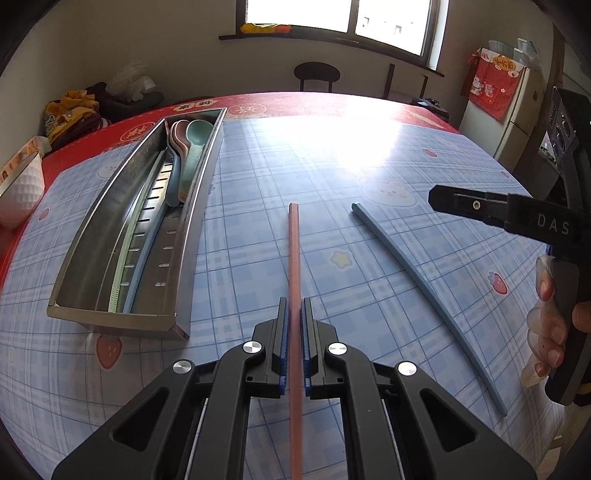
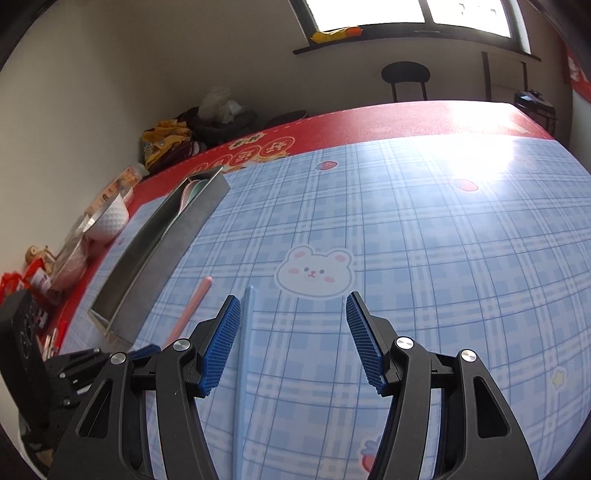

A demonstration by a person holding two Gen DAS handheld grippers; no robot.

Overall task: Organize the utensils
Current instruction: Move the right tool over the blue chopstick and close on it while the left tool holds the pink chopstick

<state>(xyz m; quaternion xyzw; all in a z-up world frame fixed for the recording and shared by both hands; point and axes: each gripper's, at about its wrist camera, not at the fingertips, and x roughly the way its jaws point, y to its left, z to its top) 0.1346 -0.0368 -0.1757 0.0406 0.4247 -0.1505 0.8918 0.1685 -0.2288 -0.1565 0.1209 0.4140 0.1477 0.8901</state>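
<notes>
Spoons sit in our tray by the table's left edge. Our left gripper squeezes the pink chopstick; our right gripper gapes over the blue chopstick, not yet grabbed.

You get bright daylight from the window, harsh glare on the counter beneath it, and fisheye-bent, dark edges.

The left gripper points downward, jaws clamped together. The right gripper points downward, jaws spread wide.
</notes>
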